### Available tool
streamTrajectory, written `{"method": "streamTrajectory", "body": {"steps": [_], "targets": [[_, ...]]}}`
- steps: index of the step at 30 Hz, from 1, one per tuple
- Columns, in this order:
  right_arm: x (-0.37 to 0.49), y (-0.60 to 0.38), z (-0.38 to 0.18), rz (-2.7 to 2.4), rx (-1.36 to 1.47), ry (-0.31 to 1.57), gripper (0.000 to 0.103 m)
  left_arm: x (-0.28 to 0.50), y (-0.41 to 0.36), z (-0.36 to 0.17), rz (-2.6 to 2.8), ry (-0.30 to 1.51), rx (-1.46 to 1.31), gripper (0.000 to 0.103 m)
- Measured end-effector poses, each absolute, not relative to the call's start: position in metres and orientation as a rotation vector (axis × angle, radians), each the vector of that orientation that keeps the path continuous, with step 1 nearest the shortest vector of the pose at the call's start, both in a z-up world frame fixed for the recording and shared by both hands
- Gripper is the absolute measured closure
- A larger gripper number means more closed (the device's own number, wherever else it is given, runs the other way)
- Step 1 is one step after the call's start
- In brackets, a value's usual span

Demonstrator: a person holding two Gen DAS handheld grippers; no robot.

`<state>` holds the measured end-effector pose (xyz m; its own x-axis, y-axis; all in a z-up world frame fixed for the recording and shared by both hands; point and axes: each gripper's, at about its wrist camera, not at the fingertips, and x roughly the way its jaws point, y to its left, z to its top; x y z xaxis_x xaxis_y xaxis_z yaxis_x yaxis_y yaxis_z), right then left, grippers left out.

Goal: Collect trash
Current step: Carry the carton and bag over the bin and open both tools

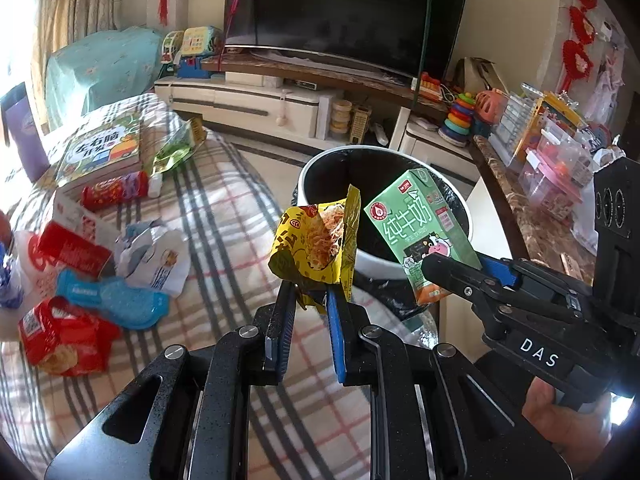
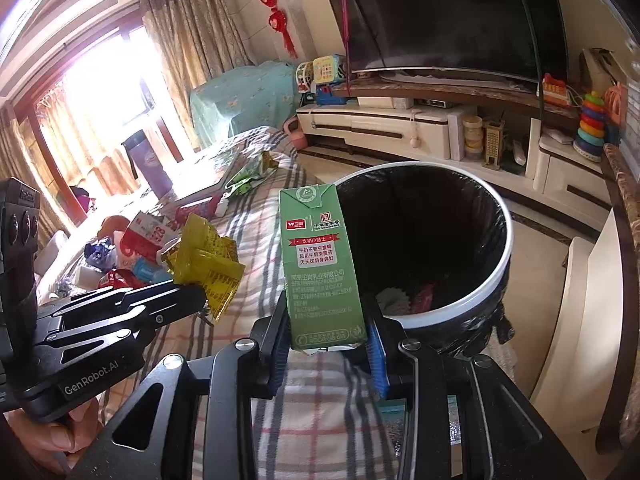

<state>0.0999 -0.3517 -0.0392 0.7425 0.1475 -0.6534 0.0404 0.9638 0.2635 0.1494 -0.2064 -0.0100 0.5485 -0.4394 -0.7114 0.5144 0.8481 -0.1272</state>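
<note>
Crumpled yellow wrapper pinched in left claw, green milk carton clamped in right claw.

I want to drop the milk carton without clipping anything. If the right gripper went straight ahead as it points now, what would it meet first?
Probably the near rim of the trash bin; the right gripper, shut on the green milk carton, points toward it. Depth is unclear.

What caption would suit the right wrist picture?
Right hand-held gripper holds a green milk carton beside the bin.

TV, book, stacking toy
</note>
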Motion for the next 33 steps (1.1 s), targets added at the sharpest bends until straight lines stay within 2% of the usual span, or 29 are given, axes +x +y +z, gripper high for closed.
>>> {"method": "streamTrajectory", "body": {"steps": [33], "targets": [[0.136, -0.418, -0.035, -0.042, 0.264, 0.741, 0.07, 0.193, -0.281, -0.008, -0.635, 0.824, 0.146, 0.088]]}}
